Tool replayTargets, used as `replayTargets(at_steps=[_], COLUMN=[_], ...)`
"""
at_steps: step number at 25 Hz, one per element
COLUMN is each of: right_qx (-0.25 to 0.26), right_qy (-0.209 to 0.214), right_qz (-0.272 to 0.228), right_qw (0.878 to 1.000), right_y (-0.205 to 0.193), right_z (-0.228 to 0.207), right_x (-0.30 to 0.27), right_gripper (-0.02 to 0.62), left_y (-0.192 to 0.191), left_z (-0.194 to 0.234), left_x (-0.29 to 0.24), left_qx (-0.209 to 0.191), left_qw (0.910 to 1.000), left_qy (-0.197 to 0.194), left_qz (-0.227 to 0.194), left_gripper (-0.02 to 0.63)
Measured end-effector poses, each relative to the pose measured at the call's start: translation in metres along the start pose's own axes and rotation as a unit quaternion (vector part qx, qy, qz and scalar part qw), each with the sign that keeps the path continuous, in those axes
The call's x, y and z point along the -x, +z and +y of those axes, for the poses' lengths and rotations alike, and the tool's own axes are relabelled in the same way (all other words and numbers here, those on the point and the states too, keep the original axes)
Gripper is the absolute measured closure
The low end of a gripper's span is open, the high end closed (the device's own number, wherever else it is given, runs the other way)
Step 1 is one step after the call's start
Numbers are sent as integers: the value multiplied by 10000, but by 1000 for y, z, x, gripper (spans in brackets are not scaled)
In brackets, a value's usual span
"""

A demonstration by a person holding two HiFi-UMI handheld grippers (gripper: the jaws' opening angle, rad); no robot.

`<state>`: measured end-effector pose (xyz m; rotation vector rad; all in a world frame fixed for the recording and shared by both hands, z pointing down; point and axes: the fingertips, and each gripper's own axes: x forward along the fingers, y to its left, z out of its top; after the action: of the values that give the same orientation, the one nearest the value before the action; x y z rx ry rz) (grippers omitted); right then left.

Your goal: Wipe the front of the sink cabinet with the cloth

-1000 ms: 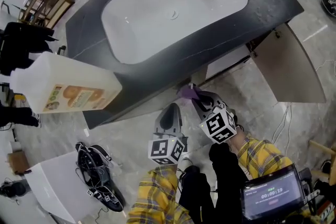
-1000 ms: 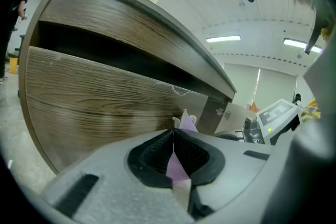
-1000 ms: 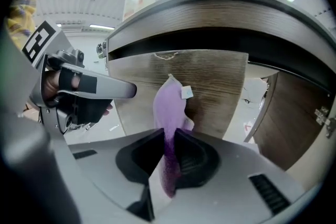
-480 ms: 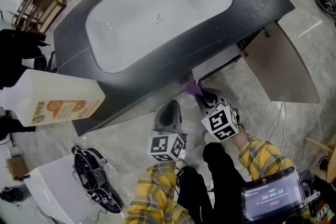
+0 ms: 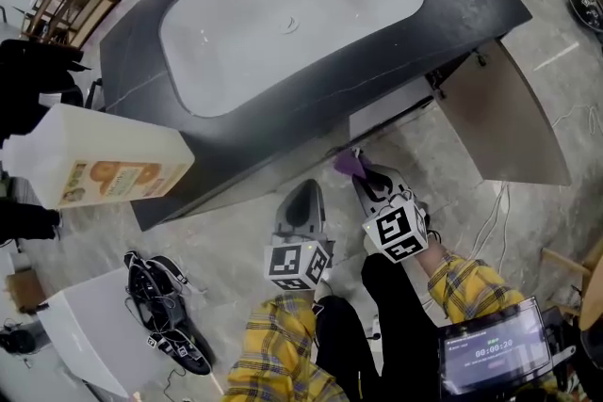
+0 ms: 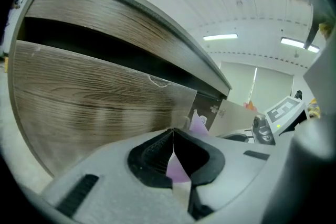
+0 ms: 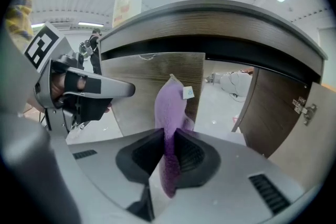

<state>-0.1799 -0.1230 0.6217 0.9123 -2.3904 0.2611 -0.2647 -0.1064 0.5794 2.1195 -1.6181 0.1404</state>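
Right gripper view: cloth (image 7: 168, 105) in claw (image 7: 169, 135)

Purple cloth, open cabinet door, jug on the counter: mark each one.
purple cloth (image 7: 169, 105), right gripper view, on the fold standing above the tool's jaws.
open cabinet door (image 5: 509, 118), head view, on the middle of its panel.
jug (image 5: 118, 176), head view, on its printed label.

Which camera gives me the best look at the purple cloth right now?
The right gripper view: the purple cloth stands pinched in the right gripper, in front of the wood-grain cabinet door. The head view shows just a small purple tip; the left gripper view, a sliver.
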Motion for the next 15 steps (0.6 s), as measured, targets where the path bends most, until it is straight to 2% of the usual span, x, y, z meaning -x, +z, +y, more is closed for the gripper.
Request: replayTargets(at_steps=[7,15], right_qx=[191,439], right_qy=[539,1023], right_qz=[21,-10], right_qw=[9984,9938], right_y=[3,21], right_z=[70,154], right_x=[-6,-26], right_gripper=[554,554], left_y=[-14,-19], left_z=[40,90], left_x=[47,111], left_qx=[59,177], left_qw=[9990,9973], left_qy=[418,711], left_qz=[148,35], left_gripper=[598,598])
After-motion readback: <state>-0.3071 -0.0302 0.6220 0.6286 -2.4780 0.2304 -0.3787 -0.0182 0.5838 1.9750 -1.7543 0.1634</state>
